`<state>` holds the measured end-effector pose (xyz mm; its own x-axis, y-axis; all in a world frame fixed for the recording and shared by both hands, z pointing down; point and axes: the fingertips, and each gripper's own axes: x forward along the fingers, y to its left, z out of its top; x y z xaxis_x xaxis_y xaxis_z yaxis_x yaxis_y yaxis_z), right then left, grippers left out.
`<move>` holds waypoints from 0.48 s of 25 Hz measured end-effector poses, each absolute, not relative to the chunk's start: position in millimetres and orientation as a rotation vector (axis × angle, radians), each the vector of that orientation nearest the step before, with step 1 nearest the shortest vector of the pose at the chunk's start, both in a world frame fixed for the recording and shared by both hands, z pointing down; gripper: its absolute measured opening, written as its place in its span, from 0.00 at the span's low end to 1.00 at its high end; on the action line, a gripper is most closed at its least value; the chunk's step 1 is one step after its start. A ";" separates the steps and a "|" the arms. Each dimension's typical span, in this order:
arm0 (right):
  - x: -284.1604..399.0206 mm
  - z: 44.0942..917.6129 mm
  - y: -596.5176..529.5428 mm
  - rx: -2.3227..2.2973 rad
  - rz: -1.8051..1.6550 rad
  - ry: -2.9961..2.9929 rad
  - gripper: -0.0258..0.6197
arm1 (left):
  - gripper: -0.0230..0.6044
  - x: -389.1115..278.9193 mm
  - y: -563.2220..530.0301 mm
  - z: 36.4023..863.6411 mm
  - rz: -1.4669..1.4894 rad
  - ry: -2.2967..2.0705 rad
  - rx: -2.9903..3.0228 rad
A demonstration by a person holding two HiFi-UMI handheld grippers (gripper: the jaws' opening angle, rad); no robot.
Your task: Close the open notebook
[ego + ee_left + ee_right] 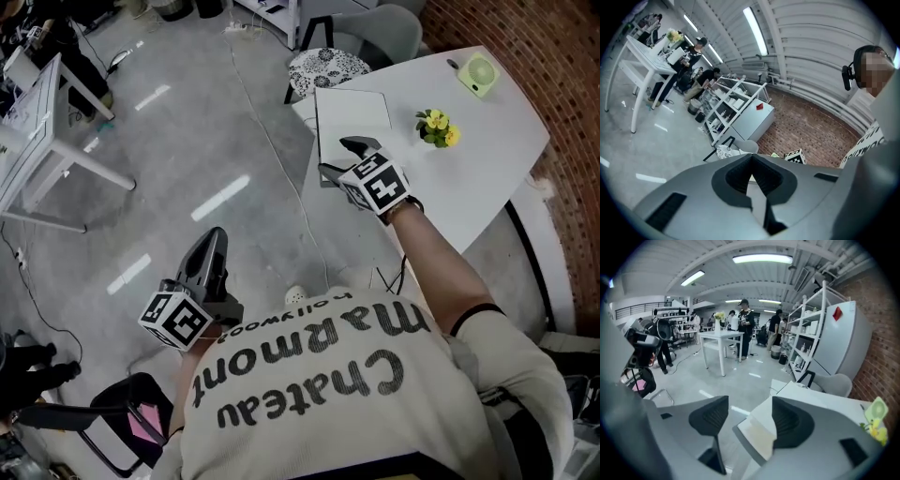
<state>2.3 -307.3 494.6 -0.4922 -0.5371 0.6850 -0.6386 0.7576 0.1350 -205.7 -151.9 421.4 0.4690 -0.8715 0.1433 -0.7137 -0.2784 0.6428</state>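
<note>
The notebook [353,117] lies flat on the white table [487,178] near its left edge, white face up, and looks closed. In the right gripper view the notebook [757,434] shows a stack of page edges over a grey lower cover. My right gripper [343,157] hovers at its near corner, open. That corner sits between the jaws of the right gripper [749,404]; the right jaw hangs over the cover and the left jaw is off the table over the floor. My left gripper [214,239] hangs low over the floor, away from the table; this left gripper [751,157] is shut and empty.
Yellow flowers [436,128] and a pale green round object [479,75] stand further back on the table. A chair with a patterned seat [326,66] is tucked behind the notebook. A white table frame [37,112] stands at far left, a black chair [131,422] at bottom left.
</note>
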 end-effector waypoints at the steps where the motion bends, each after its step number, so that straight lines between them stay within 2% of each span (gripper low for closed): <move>1: -0.6 499.3 -307.4 0.851 0.148 -2.188 0.51 | 0.04 -208.6 -149.9 423.3 -0.313 -1.319 2.058; 12: -6.5 563.8 -298.0 0.693 0.021 -1.987 0.59 | 0.04 -218.6 -140.6 438.2 -0.320 -1.355 1.995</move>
<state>-6.5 -298.0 563.8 -0.3450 -0.4603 0.8180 -0.4776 0.8363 0.2691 -218.6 -140.6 438.2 0.4241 -0.8890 0.1728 -0.7178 -0.2136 0.6627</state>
